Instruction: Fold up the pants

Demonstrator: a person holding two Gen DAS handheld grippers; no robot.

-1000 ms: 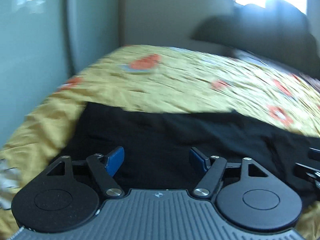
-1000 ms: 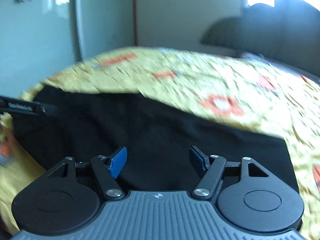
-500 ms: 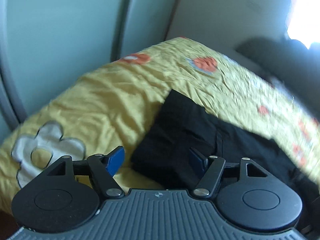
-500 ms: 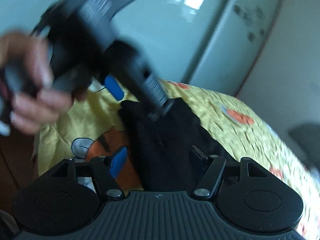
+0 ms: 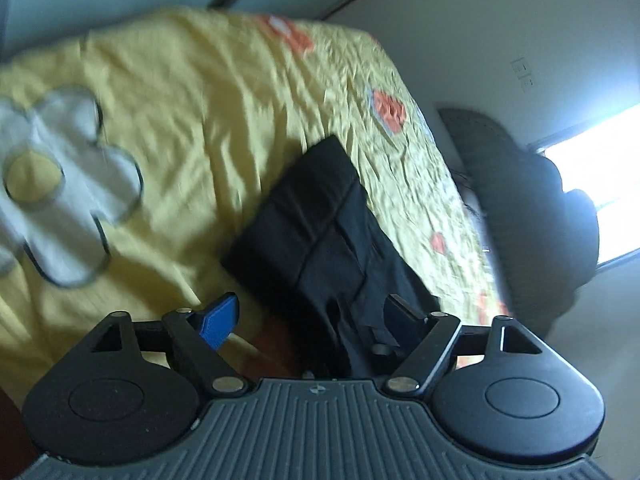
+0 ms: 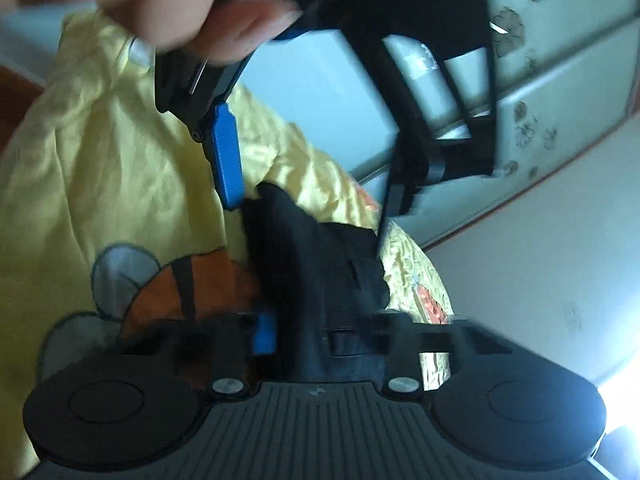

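The black pants [image 5: 320, 236] lie folded on a yellow flowered bedspread [image 5: 192, 128], near its edge. My left gripper [image 5: 312, 320] is open, its fingers wide apart, with the near end of the pants between them. My right gripper [image 6: 320, 336] is also open, straddling the dark cloth of the pants [image 6: 316, 264] at the bed's edge. In the right wrist view the left gripper [image 6: 308, 160] hangs just above the pants, held by a hand [image 6: 140, 4], with one blue pad [image 6: 226, 156] showing.
Pale wardrobe doors [image 6: 520, 80] and a white wall [image 5: 500, 40] stand behind the bed. A dark heap [image 5: 532, 216] lies at the far right of the bed under a bright window [image 5: 600, 184]. The bedspread drops off the bed edge at the left.
Both grippers have swung round and tilted from facing the long side of the pants to their left end. The view is now rolled, and the grippers are close together over the folded edge.
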